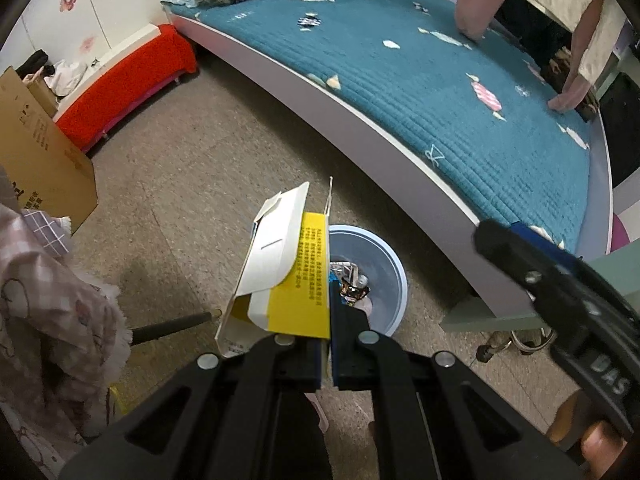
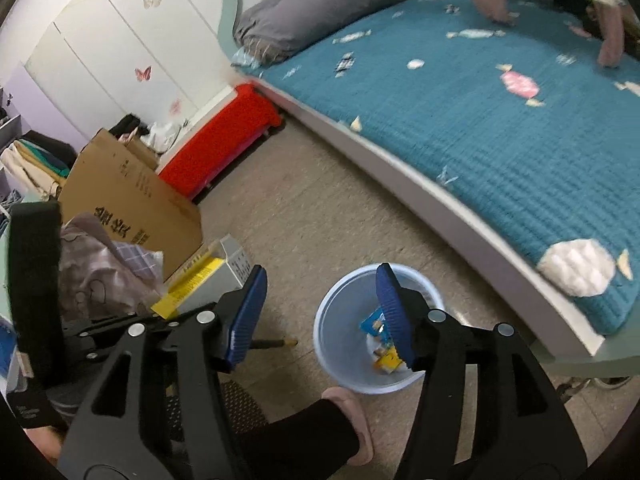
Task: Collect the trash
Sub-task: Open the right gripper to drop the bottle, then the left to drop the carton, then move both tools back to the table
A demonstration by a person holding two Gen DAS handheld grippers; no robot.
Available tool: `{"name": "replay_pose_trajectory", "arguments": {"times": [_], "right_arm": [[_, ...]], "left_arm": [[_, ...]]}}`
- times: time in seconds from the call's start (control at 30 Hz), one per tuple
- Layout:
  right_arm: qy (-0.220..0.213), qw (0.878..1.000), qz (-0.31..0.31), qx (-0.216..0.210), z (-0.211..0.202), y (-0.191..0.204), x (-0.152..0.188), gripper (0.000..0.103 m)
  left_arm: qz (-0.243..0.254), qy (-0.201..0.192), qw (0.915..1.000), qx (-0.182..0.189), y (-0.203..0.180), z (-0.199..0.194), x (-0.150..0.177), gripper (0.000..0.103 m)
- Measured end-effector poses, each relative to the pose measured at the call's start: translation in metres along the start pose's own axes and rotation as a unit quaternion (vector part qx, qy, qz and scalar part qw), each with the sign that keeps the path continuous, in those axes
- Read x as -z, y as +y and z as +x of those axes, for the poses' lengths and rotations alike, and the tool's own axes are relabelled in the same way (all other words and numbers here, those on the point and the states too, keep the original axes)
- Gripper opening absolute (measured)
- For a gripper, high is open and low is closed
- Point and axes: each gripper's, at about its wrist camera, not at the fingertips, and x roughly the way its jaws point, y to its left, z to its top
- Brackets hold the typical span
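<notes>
My left gripper [image 1: 329, 312] is shut on a yellow and white cardboard box [image 1: 280, 268] with an open flap, held above the floor just left of a light blue trash bin [image 1: 394, 280]. The bin holds several wrappers [image 1: 352, 288]. In the right wrist view my right gripper [image 2: 320, 300] is open and empty, above the same bin [image 2: 340, 320], which holds blue and yellow wrappers [image 2: 380, 344]. The held box [image 2: 208, 276] and the left gripper show at the left of that view.
A bed with a teal quilt [image 1: 440, 80] fills the right side; a person leans on it. A red bench [image 1: 132, 80] and a brown carton [image 1: 40, 152] stand left. Pink fabric [image 1: 48, 300] hangs at the left. A slippered foot [image 2: 352, 408] is near the bin.
</notes>
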Motion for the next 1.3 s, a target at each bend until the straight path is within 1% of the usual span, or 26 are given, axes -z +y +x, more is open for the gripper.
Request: {"name": "replay_pose_trajectory", "arguments": {"times": [0.07, 0.17, 0.3, 0.33, 0.37, 0.4, 0.43, 0.47, 0.5, 0.57, 0.6, 0.73, 0.8, 0.9, 1.0, 1.1, 1.13, 1.2, 1.3], "right_arm": [[-0.012, 1.0, 0.006, -0.001, -0.008, -0.004, 0.0, 0.057], [-0.026, 0.999, 0.018, -0.004, -0.016, -0.009, 0.0, 0.057], [-0.035, 0.999, 0.029, -0.008, -0.02, -0.016, 0.0, 0.058], [-0.035, 0.999, 0.031, -0.007, -0.02, -0.017, 0.0, 0.058], [-0.035, 0.999, 0.034, -0.006, -0.02, -0.019, 0.0, 0.058], [-0.035, 0.999, 0.037, -0.005, -0.02, -0.02, 0.0, 0.058], [-0.035, 0.999, 0.039, -0.005, -0.02, -0.022, -0.001, 0.058], [-0.034, 0.999, 0.041, -0.005, -0.021, -0.023, -0.001, 0.059], [-0.03, 0.999, 0.041, -0.007, -0.02, -0.025, -0.001, 0.059], [-0.021, 0.999, 0.047, -0.012, -0.02, -0.026, 0.0, 0.059], [-0.02, 0.999, 0.048, -0.012, -0.02, -0.027, 0.0, 0.059], [-0.014, 0.998, 0.05, -0.019, -0.023, -0.026, 0.002, 0.059], [-0.013, 0.999, 0.043, -0.021, -0.027, -0.018, 0.003, 0.059], [-0.015, 0.999, 0.031, -0.033, -0.037, -0.004, 0.003, 0.059], [-0.019, 0.999, 0.017, -0.046, -0.049, 0.013, 0.003, 0.06], [-0.024, 0.998, -0.003, -0.063, -0.063, 0.036, 0.001, 0.06], [-0.028, 0.997, -0.012, -0.07, -0.069, 0.047, 0.001, 0.06], [-0.033, 0.996, -0.035, -0.081, -0.08, 0.069, 0.001, 0.06], [-0.043, 0.991, -0.067, -0.109, -0.099, 0.106, 0.003, 0.061]], "left_arm": [[0.001, 0.005, 1.0, 0.007, -0.004, 0.003, -0.002, 0.004], [0.005, 0.004, 0.9999, 0.009, -0.01, 0.004, -0.006, 0.004], [0.01, -0.002, 0.9998, 0.019, -0.018, 0.004, -0.013, 0.005], [0.014, -0.005, 0.9996, 0.022, -0.019, 0.004, -0.015, 0.01], [0.018, -0.004, 0.9995, 0.026, -0.021, 0.005, -0.016, 0.018], [0.018, 0.0, 0.9995, 0.024, -0.022, 0.006, -0.017, 0.048], [0.013, -0.002, 0.9999, 0.007, -0.021, 0.007, -0.016, 0.074], [0.008, -0.012, 0.9999, -0.006, -0.019, 0.005, -0.015, 0.076], [0.005, -0.017, 0.9998, -0.005, -0.017, 0.003, -0.015, 0.076], [0.0, -0.004, 1.0, 0.003, -0.013, 0.004, -0.013, 0.076], [-0.006, 0.002, 1.0, 0.003, -0.01, 0.004, -0.011, 0.076], [-0.008, 0.005, 1.0, -0.002, -0.006, -0.003, -0.004, 0.076], [-0.008, 0.002, 1.0, -0.005, -0.005, -0.01, -0.001, 0.076], [-0.016, -0.013, 0.9998, -0.008, 0.0, -0.03, 0.006, 0.076], [-0.019, -0.038, 0.999, -0.015, 0.007, -0.06, 0.015, 0.076], [-0.016, -0.075, 0.9963, -0.038, 0.019, -0.1, 0.025, 0.076], [-0.018, -0.086, 0.9953, -0.04, 0.023, -0.112, 0.028, 0.076], [-0.027, -0.115, 0.9921, -0.042, 0.037, -0.143, 0.038, 0.076], [-0.033, -0.155, 0.9858, -0.055, 0.055, -0.185, 0.054, 0.077]]}}
